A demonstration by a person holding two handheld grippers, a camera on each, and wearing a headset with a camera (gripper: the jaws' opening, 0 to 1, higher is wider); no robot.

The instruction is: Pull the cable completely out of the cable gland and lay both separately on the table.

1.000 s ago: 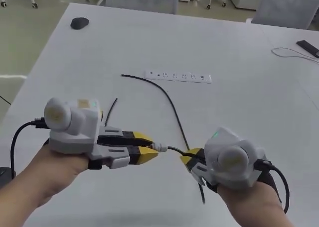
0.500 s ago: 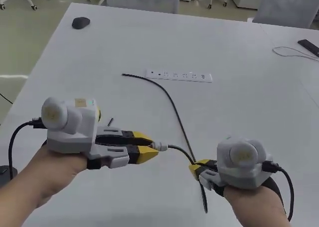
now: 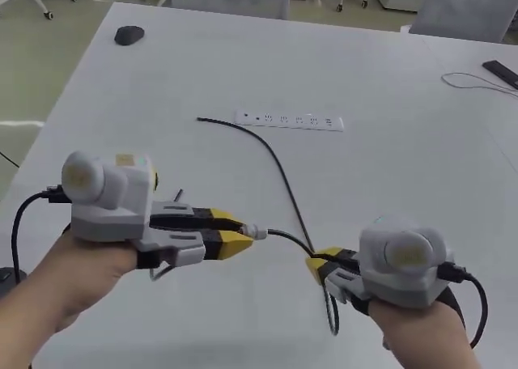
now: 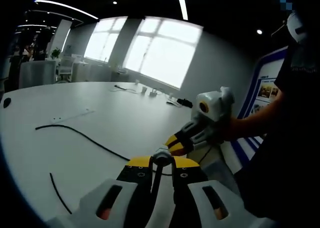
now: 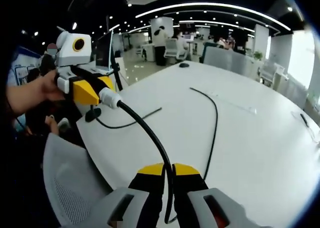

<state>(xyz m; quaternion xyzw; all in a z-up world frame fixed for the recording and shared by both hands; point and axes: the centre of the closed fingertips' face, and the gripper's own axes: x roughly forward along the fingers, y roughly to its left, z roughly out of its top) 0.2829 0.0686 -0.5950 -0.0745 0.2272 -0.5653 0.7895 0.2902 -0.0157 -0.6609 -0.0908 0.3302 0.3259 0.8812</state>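
My left gripper (image 3: 245,235) is shut on the small grey cable gland (image 3: 256,232), held above the white table (image 3: 388,175). A black cable (image 3: 285,239) leaves the gland and runs right to my right gripper (image 3: 312,261), which is shut on it; a tail hangs below (image 3: 333,316). In the left gripper view the gland (image 4: 161,154) sits between the closed yellow jaws, with the right gripper (image 4: 172,144) just beyond. In the right gripper view the cable (image 5: 150,133) arcs from the jaws up to the gland (image 5: 109,98). A short black stub (image 3: 177,195) shows behind the left gripper.
A long black cable length (image 3: 275,163) curves across the table toward the right gripper. A white power strip (image 3: 289,122) lies beyond it. A black mouse (image 3: 128,35) sits far left; a thin white wire (image 3: 477,86) and a dark object (image 3: 500,71) lie far right.
My right gripper has drawn back toward me and rightward, lengthening the cable between it and the gland. The stub behind the left gripper has grown shorter. The left gripper has barely moved.
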